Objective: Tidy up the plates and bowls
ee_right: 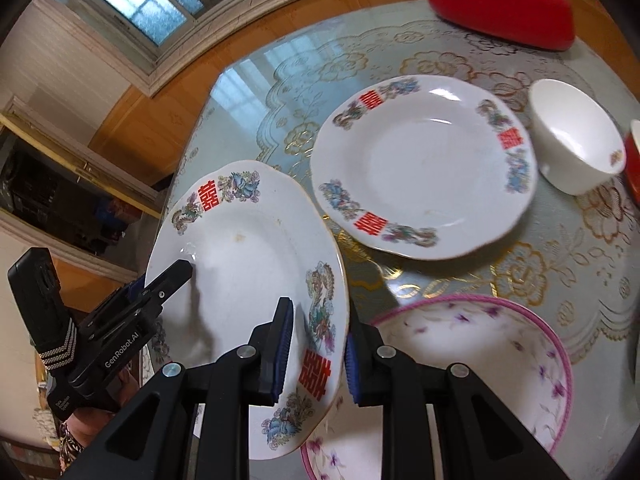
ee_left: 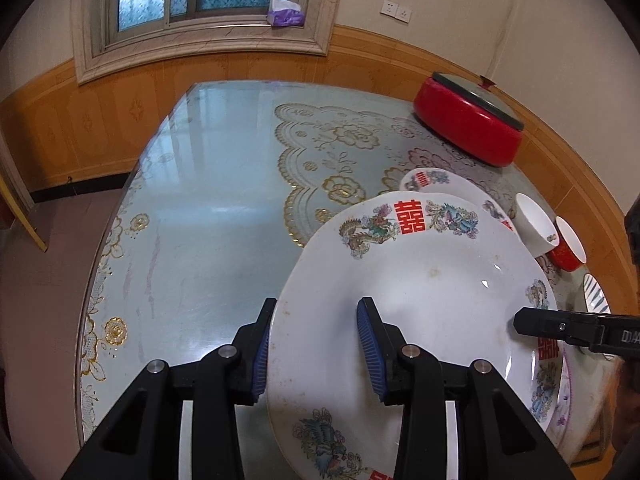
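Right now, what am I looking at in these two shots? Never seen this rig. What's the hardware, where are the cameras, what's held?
No robot arm: a person holds a two-finger clamp in each hand, each carrying a fisheye camera that looks along its fingers. The left gripper and right gripper each pinch opposite rims of one decorated plate, tilted above the table. From the right camera you also see a matching plate lying flat, a white bowl, a pink-rimmed bowl below the held plate, and a red lidded pot at the back.
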{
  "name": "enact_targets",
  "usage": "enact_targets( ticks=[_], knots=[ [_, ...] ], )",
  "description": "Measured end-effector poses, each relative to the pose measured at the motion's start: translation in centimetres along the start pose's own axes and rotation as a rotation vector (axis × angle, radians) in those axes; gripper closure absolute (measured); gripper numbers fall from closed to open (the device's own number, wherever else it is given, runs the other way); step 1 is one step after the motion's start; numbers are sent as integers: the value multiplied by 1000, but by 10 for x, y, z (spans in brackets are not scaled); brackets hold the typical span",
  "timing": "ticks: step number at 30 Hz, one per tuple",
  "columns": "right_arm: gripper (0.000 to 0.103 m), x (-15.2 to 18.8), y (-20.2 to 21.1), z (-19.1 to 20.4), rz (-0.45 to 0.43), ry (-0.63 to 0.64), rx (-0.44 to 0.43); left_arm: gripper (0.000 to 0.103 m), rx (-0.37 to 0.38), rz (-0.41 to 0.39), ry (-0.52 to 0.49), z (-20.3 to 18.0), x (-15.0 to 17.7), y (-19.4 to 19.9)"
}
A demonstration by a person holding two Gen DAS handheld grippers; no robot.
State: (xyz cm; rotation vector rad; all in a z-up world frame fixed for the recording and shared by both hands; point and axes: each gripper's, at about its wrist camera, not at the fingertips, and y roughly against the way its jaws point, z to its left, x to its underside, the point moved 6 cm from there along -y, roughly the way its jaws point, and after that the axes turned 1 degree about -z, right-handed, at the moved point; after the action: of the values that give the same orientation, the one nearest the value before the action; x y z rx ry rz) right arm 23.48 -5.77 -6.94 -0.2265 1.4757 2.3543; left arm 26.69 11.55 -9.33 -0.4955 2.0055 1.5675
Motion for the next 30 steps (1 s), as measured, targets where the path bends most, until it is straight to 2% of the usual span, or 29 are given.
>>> enact_targets(
  ticks=[9,18,30],
  knots=[
    [80,22,42,-39,-43,-73,23,63,59,4,-54,-56,13,6],
    [80,56,69,-92,-44,-162,71,63,109,62,-105,-112,42,-3],
    [79,83,64,-132,8,-217,101,62,92,137,-115,-139,77,-26]
  ],
)
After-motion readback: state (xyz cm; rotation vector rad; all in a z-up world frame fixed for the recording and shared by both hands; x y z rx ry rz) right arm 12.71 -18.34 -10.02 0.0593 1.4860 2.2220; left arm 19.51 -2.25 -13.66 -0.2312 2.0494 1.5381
